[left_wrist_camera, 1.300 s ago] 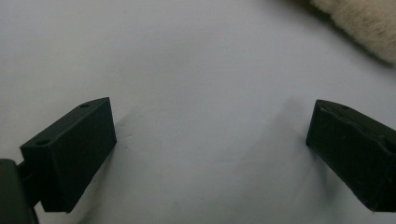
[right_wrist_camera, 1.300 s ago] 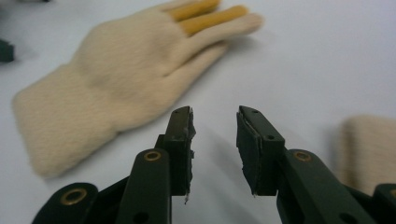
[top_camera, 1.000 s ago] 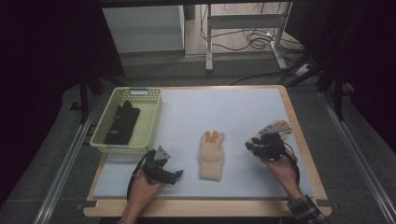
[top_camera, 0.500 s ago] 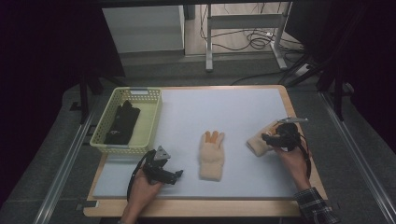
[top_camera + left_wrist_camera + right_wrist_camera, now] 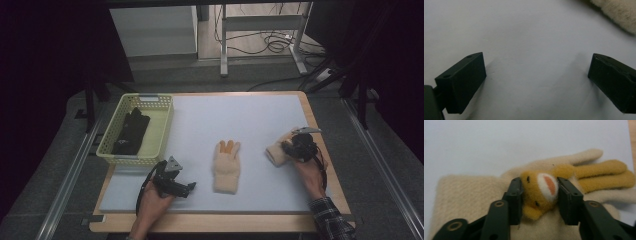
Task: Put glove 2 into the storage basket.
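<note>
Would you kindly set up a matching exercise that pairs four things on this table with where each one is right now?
Things:
1. black gloves
2. cream glove at mid-table
3. cream glove with the bear face
4. left gripper

Places:
A. between the right gripper's jaws
B. in the yellow basket
C. open over bare mat
D. lying flat, untouched

Pairs: 1-B, 2-D, 3-A, 4-C

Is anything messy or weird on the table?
Nothing is spilled or broken. The odd bit: the two cream gloves lie apart. One glove rests flat mid-table, while the other glove sits off to the right, its fuzzy yellow animal face pinched in the right claw. A black glove lies in the basket.
</note>
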Demonstrator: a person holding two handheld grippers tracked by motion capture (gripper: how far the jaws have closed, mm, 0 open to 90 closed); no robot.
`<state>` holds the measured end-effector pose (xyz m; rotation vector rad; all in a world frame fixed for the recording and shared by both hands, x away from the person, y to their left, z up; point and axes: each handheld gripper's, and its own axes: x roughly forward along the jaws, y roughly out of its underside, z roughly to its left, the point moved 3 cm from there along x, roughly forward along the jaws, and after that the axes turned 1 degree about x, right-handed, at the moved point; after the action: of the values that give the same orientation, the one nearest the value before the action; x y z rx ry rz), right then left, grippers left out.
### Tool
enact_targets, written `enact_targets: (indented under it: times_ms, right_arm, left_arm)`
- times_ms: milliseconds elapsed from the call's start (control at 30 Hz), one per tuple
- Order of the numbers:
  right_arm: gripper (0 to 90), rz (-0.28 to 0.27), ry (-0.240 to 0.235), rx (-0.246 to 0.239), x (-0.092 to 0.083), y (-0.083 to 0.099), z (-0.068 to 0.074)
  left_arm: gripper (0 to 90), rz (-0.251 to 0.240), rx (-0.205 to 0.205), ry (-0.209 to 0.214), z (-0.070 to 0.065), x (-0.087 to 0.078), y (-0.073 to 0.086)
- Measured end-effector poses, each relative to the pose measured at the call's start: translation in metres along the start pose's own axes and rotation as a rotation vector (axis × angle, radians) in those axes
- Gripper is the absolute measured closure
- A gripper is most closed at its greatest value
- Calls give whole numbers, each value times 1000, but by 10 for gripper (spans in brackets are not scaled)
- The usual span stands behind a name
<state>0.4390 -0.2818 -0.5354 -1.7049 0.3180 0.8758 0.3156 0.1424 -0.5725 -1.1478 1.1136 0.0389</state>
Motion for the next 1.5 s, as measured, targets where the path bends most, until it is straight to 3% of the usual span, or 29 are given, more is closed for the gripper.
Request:
enact_targets:
  times_ms: [267, 633, 1133, 1300, 1500]
  right_arm:
    - [612, -65, -48, -7, -21, -5, 2]
    - [611, -128, -159, -87, -55, -20, 27]
    - [608, -175, -387, -239, -88, -45, 101]
    - [606, -162, -459, -305, -87, -51, 133]
    - [604, -116, -518, -373, -74, -54, 165]
  left_arm:
    - [18, 0, 0, 0, 0, 0, 0]
    - [17, 1, -1, 1, 0, 0, 0]
    - [17, 0, 1, 0, 0, 0, 0]
    - [17, 0, 1, 0, 0, 0, 0]
    - [18, 0, 1, 1, 0, 0, 0]
